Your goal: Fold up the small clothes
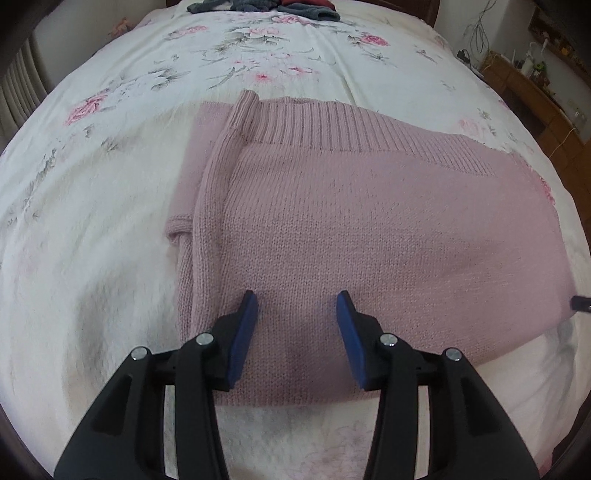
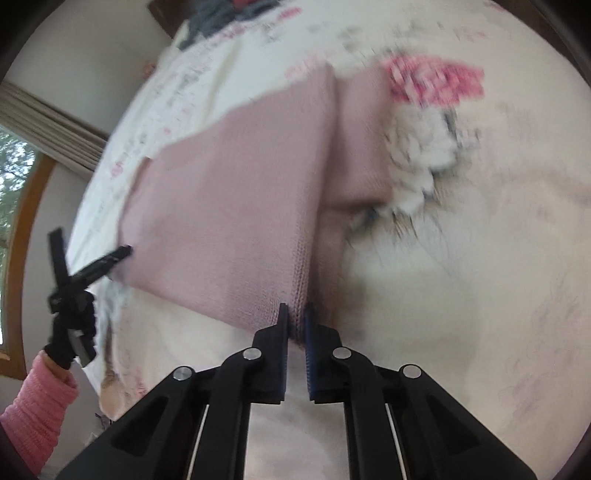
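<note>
Two grippers work over one pink knitted sweater that lies partly folded on a bed covered with a white floral bedspread. The left gripper hovers over the near part of the sweater with its blue-padded fingers spread wide apart and nothing between them; whether the tips touch the knit I cannot tell. A sleeve with a ribbed cuff is folded in along the sweater's left side, and the ribbed hem band runs across the far edge.

From the right wrist view, which is blurred, the right gripper has its fingers pressed close together on a corner of the sweater, pinching the knit edge between the pads. One folded layer lies over another there, with a crease running away from the gripper. At the left of that view the left gripper reaches the sweater's far edge, held by a hand in a black glove with a pink sleeve behind it.

Some dark grey and red clothes sit piled at the far end of the bed, well apart from the sweater.
</note>
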`<state>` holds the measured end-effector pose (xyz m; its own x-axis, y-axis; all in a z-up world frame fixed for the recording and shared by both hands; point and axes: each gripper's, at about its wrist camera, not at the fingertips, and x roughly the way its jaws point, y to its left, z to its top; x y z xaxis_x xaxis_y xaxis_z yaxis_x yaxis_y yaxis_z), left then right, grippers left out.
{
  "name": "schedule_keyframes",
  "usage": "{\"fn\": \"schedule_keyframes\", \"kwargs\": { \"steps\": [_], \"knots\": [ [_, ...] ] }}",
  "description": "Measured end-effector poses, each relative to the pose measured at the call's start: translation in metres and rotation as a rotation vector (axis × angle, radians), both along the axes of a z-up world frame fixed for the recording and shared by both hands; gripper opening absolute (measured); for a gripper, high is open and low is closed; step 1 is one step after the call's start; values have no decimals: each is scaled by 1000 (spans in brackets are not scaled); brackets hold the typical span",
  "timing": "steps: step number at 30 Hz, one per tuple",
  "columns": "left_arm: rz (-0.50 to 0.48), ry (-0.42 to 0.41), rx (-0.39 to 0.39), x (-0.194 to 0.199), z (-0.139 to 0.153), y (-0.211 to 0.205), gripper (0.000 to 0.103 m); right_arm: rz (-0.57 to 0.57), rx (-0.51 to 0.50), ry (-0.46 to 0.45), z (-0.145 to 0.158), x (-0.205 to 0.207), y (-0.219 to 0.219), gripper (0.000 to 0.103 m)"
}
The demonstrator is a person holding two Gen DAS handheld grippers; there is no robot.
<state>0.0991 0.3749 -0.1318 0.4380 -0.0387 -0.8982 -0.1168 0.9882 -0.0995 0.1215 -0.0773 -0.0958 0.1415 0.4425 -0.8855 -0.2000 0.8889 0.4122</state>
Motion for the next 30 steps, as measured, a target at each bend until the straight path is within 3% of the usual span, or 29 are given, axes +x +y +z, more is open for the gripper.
{"fn": "schedule_keyframes", "kwargs": {
  "steps": [8,10,13,14,16,19,30],
  "knots": [
    [-10,5,-4,2,-2,2,45,-26,23,37,-20,2,-4,10],
    [-10,9,2,3,1,0,47,-32,49,45,-14,4,-9,19],
    [-17,-8,-28,7,12,-5,50,-60,76,0,2,10,-20,53],
    [-21,-14,-31,8,15,-7,51,-72,85,-15,7,12,-24,60],
    [-30,-33,-29,15,22,-12,53,-103,123,-25,12,22,-35,61],
    [-32,-50,-36,28,28,-18,54,-134,204,10,8,41,-47,74],
    [-7,-34,-85,67,11,-25,54,-145,293,53,-27,91,-49,76]
  ]
}}
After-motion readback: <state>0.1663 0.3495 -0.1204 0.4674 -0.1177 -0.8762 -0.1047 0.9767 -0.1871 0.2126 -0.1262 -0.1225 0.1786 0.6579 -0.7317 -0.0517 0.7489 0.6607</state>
